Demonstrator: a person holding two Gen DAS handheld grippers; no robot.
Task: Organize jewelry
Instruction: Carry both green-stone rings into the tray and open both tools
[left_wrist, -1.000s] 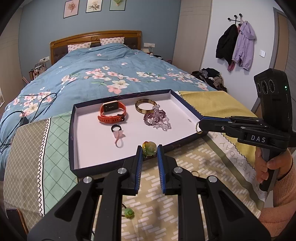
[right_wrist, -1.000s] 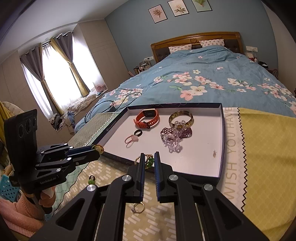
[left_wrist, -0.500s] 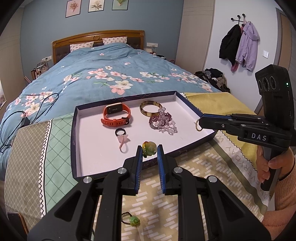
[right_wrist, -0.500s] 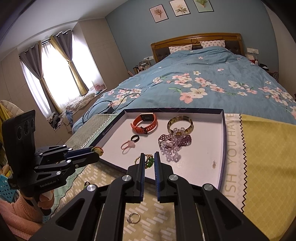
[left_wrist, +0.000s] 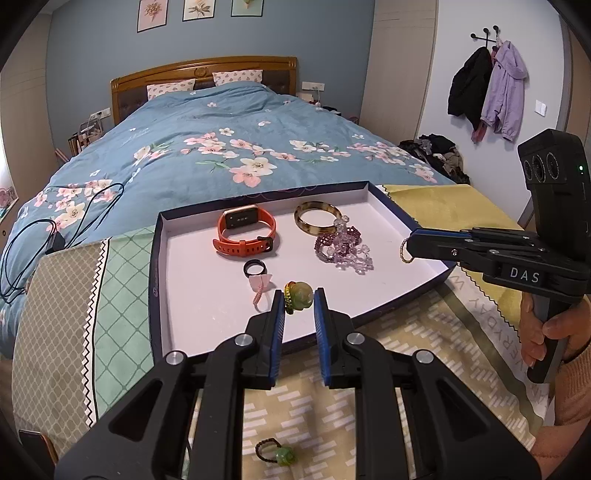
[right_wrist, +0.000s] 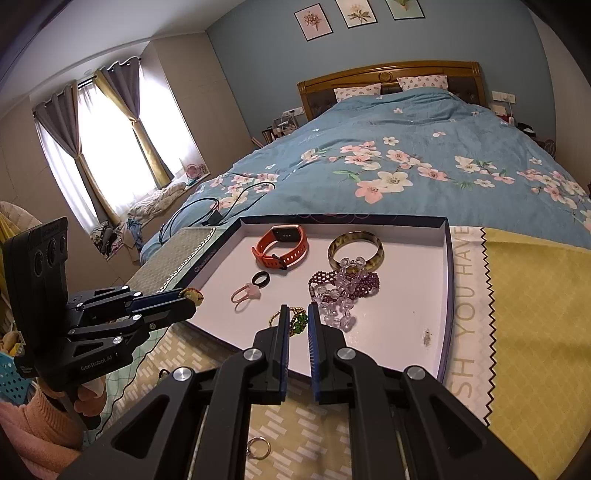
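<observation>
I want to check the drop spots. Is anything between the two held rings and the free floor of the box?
Nothing visible blocks them. The left hand-held gripper holds a green ring over bare floor of the box. The right hand-held gripper holds a gold ring near the purple beads.

Two grippers are showing, the left gripper (left_wrist: 299, 301) and the right gripper (right_wrist: 296, 319); one tray (left_wrist: 162, 236) is lying on the cloth; inside it are sitting one orange watch (left_wrist: 245, 232), one amber bangle (left_wrist: 317, 218), one black ring (left_wrist: 254, 267) and one pink ring (left_wrist: 260, 286). Beaded bracelets (left_wrist: 341, 245) are lying heaped there, too tangled to count; two green-stone rings are showing, one (left_wrist: 298, 295) between the left jaws, one (left_wrist: 277, 453) on the cloth; one plain metal ring (right_wrist: 258, 447) is resting on the cloth.
</observation>
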